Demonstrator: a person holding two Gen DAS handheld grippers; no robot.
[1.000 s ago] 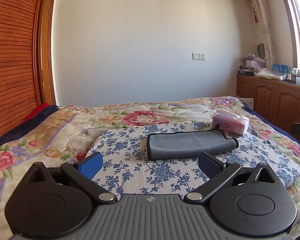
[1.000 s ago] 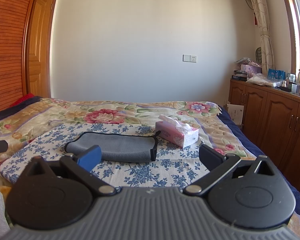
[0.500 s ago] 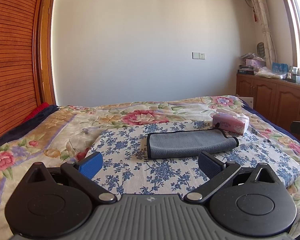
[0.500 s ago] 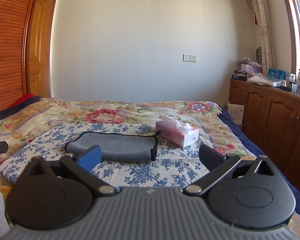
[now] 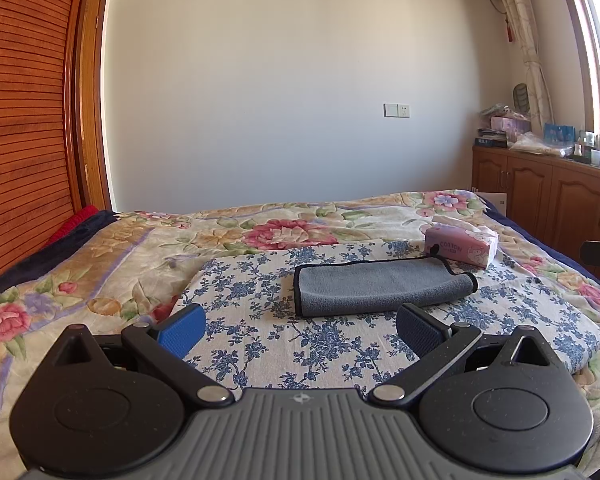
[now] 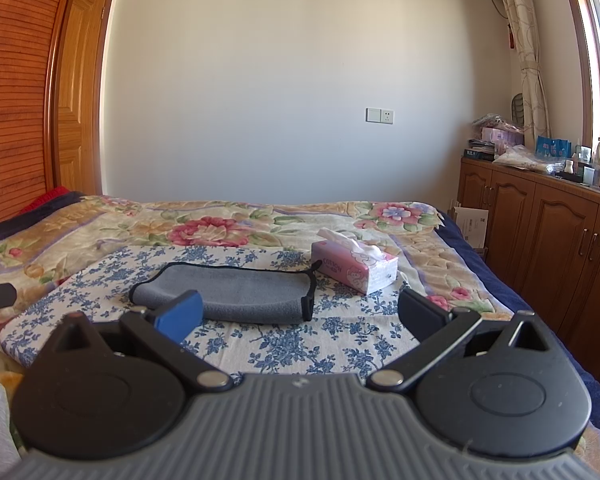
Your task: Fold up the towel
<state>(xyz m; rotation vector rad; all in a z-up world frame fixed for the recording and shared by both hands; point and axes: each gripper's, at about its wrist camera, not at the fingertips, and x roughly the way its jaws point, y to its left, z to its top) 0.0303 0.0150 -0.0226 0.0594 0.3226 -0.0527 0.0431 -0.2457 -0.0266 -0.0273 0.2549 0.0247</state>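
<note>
Hovering back from the bed, both grippers empty, nothing in contact. Left gripper point(image 5: 298, 326) has jaws spread wide, gripping nothing; right gripper point(image 6: 300, 316) same, released. Grey towel point(image 5: 380, 286) lies ahead of the left gripper and slightly to its right, flat on the blue-flowered cloth point(image 5: 260, 344); from the right gripper it sits ahead and to the left point(image 6: 236, 292). It looks already doubled over lengthwise, rounded fold edge nearest the grippers, black-trimmed edges at the far side and ends. Pink tissue box point(image 6: 354, 266) sits just beyond the towel's right end, near but apparently not touching. Judgement: the next fold likely goes end to end. Pinch both layers at the corners, lift low, keep trim aligned, avoid bumping the tissue box.
</note>
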